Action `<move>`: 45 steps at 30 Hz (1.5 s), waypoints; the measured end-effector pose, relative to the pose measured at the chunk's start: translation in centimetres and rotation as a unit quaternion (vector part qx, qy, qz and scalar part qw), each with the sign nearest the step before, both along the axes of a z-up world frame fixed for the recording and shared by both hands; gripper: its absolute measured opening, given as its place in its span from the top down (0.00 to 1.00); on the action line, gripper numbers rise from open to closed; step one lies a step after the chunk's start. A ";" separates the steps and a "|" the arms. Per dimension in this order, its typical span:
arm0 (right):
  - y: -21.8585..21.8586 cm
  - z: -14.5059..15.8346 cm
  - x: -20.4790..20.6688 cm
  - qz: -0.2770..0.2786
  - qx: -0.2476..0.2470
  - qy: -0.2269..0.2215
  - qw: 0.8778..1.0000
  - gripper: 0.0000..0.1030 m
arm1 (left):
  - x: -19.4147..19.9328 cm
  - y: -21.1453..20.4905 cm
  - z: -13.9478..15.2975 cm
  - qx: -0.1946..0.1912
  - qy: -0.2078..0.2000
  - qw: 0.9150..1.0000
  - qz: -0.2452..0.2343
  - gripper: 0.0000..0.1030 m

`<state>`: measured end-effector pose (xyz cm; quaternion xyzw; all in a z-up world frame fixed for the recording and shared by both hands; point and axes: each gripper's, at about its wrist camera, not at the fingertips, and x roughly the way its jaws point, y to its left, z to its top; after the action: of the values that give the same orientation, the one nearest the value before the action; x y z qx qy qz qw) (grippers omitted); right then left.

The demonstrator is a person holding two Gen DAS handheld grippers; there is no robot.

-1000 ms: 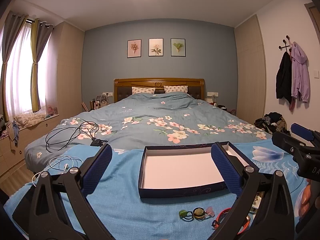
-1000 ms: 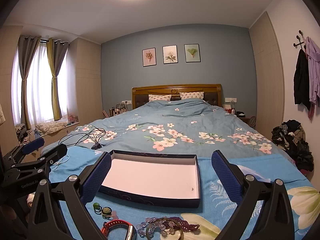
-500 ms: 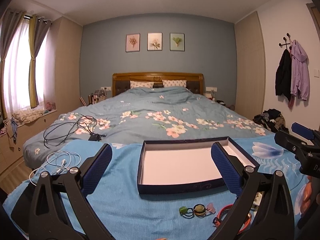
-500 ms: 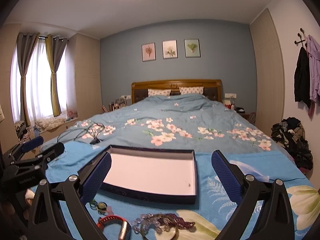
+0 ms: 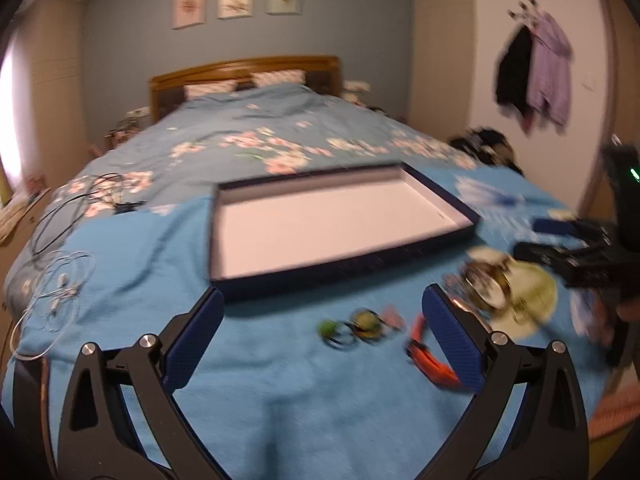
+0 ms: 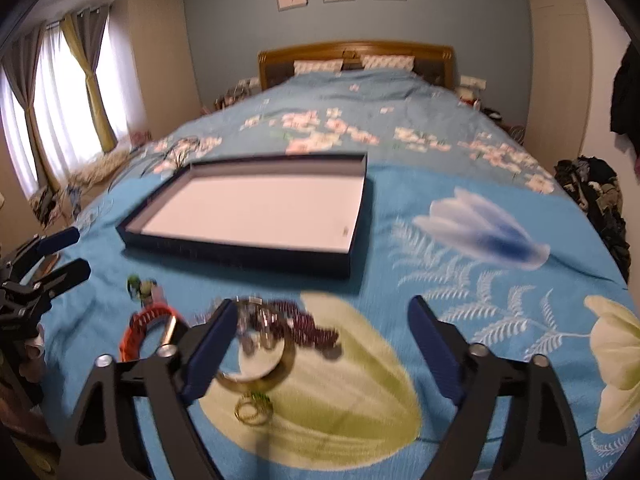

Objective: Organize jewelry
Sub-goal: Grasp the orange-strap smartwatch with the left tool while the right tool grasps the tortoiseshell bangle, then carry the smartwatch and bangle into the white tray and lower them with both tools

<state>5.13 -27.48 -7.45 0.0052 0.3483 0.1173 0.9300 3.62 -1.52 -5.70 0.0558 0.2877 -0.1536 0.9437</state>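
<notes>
A shallow dark-blue tray point(image 6: 248, 254) with a pale floor is seen lying on the bed point(image 6: 460, 312), on a turquoise blanket printed with flowers. The jewelry is spread on the blanket just in front of the tray: green rings point(image 5: 334, 330), an orange bracelet point(image 6: 138, 330), a purple bead strand point(image 6: 304, 324) and a gold bangle point(image 6: 260, 360) (all blurred). The right gripper point(image 6: 320, 348) is held low over the bangle and beads with its jaws apart; they have just been closing, and the bangle lies partly between them, ungripped. The left gripper point(image 5: 320, 336) is held wide apart above the rings, nothing being clamped. White and black cables point(image 5: 60, 280) lie at the bed's left edge.
</notes>
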 end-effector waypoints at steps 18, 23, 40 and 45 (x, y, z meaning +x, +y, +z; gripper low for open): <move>0.8 -2.2 1.1 0.056 0.023 0.086 0.994 0.84 | 0.5 -4.5 -3.1 -0.014 0.102 0.990 -0.098 0.49; 0.5 -2.3 1.7 0.050 0.038 0.090 0.994 0.94 | 1.2 -4.7 -3.7 -0.022 0.128 0.986 -0.105 0.56; -0.1 -0.3 1.3 0.056 0.065 0.059 0.995 0.95 | 2.5 -5.6 -4.1 -0.024 0.168 0.977 -0.131 0.78; 0.0 0.0 1.5 0.059 0.065 0.054 0.995 0.95 | 2.7 -5.8 -4.1 -0.015 0.165 0.979 -0.122 0.86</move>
<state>6.61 -27.45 -7.41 0.0517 0.3898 0.1935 0.8989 6.32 -7.32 -9.84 0.0502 0.4280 -0.2792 0.8581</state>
